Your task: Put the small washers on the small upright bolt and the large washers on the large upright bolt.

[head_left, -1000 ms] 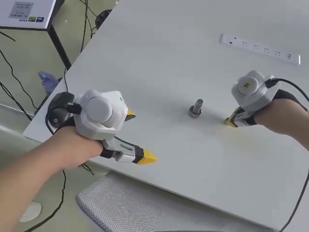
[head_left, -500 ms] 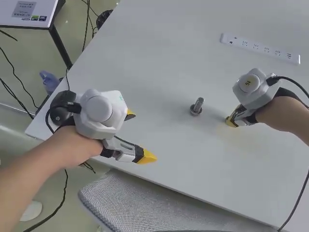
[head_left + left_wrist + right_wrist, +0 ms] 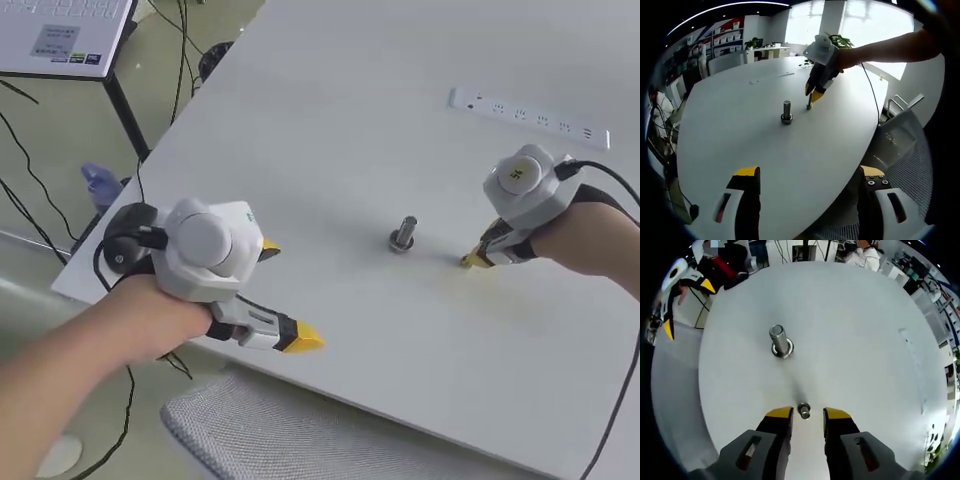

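Observation:
The large upright bolt (image 3: 403,234) (image 3: 786,112) (image 3: 779,342) stands mid-table with washers (image 3: 783,350) ringed around its base. To its right is the small upright bolt (image 3: 804,410) (image 3: 809,102). It rises between the tips of my right gripper (image 3: 805,414) (image 3: 470,260) (image 3: 814,93), whose jaws stand slightly apart on either side of it, open and not touching. My left gripper (image 3: 807,176) (image 3: 290,292) (image 3: 685,307) hovers over the near-left table edge, jaws wide open with nothing between them.
A white power strip (image 3: 525,113) lies at the table's (image 3: 330,110) far right. A grey mesh chair (image 3: 290,435) sits below the near edge. A laptop on a side stand (image 3: 60,30) and floor cables (image 3: 30,170) are off the left edge.
The head camera has shifted a little. Both grippers and the bolts keep nearly the same places relative to each other.

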Demonstrator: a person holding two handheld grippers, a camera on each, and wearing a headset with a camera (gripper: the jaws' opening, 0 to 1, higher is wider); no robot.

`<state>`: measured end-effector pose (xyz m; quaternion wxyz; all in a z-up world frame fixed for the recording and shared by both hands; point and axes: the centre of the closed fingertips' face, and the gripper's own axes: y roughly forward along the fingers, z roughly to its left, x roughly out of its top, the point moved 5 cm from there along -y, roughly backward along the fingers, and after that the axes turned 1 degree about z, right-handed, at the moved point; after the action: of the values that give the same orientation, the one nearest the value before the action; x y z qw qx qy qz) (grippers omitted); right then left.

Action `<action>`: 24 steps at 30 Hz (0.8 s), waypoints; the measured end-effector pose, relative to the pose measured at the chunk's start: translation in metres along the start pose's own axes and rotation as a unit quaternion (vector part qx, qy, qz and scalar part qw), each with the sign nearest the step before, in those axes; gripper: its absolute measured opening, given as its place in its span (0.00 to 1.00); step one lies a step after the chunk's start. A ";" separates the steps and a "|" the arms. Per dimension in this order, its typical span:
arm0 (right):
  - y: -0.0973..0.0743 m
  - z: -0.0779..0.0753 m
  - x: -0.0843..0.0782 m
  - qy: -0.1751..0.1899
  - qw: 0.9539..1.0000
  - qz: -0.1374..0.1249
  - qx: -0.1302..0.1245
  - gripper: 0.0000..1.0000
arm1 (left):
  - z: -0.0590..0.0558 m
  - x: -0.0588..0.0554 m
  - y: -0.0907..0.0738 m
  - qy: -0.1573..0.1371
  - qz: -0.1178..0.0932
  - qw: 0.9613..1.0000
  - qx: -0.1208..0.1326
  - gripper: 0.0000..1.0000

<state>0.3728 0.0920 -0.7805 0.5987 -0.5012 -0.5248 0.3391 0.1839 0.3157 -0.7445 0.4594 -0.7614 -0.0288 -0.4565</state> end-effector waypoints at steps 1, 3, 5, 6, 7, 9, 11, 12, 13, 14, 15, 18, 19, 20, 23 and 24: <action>-0.003 -0.001 0.000 -0.001 1.000 0.000 -0.002 0.25 | 0.000 0.001 0.000 -0.003 -0.004 1.000 0.000 0.79; -0.007 -0.002 0.001 -0.001 1.000 -0.003 -0.006 0.25 | 0.001 0.001 -0.001 -0.004 -0.005 1.000 0.001 0.80; -0.011 -0.002 0.000 -0.001 1.000 -0.005 -0.007 0.25 | 0.001 0.000 -0.001 -0.003 -0.004 1.000 0.002 0.79; -0.013 -0.003 0.000 -0.001 1.000 -0.007 -0.009 0.25 | 0.001 -0.001 -0.001 -0.005 -0.004 1.000 0.001 0.79; -0.016 -0.003 0.000 -0.001 1.000 -0.009 -0.011 0.25 | 0.001 -0.001 -0.001 -0.004 -0.004 1.000 0.001 0.79; -0.021 -0.002 -0.001 0.005 1.000 -0.016 -0.012 0.25 | 0.001 -0.002 -0.002 0.000 0.000 1.000 0.002 0.79; -0.026 0.000 -0.002 0.010 1.000 -0.022 -0.012 0.25 | 0.001 -0.002 -0.002 0.000 0.000 1.000 0.001 0.79; -0.028 0.001 -0.003 0.011 1.000 -0.024 -0.011 0.25 | 0.001 -0.002 -0.002 0.000 0.000 1.000 0.001 0.79; -0.031 0.003 -0.004 0.011 0.999 -0.028 -0.012 0.25 | 0.000 -0.001 -0.002 0.002 0.001 1.000 0.001 0.79; -0.033 0.004 -0.004 0.010 0.999 -0.033 -0.013 0.25 | 0.000 -0.001 -0.002 0.003 0.001 1.000 0.001 0.79; -0.035 0.005 -0.005 0.013 0.999 -0.038 -0.014 0.26 | 0.000 -0.001 -0.003 0.004 0.000 1.000 0.001 0.79; -0.045 0.009 -0.005 0.034 0.997 -0.066 -0.012 0.27 | -0.001 0.001 -0.005 0.004 -0.002 1.000 0.002 0.80; -0.047 0.009 -0.006 0.039 0.997 -0.068 -0.012 0.27 | -0.002 0.001 -0.005 0.004 -0.002 1.000 0.003 0.79; -0.050 0.011 -0.006 0.045 0.996 -0.077 -0.011 0.27 | -0.002 0.001 -0.005 0.004 -0.002 1.000 0.003 0.79; -0.056 0.013 -0.007 0.059 0.993 -0.098 -0.016 0.28 | -0.002 0.001 -0.006 0.001 -0.005 1.000 0.002 0.79; -0.058 0.014 -0.008 0.063 0.993 -0.103 -0.017 0.28 | -0.002 0.001 -0.006 -0.001 -0.006 1.000 0.001 0.79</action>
<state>0.3505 0.0722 -0.7279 0.6536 -0.4746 -0.5409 0.2344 0.1807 0.3175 -0.7399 0.4575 -0.7612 -0.0345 -0.4583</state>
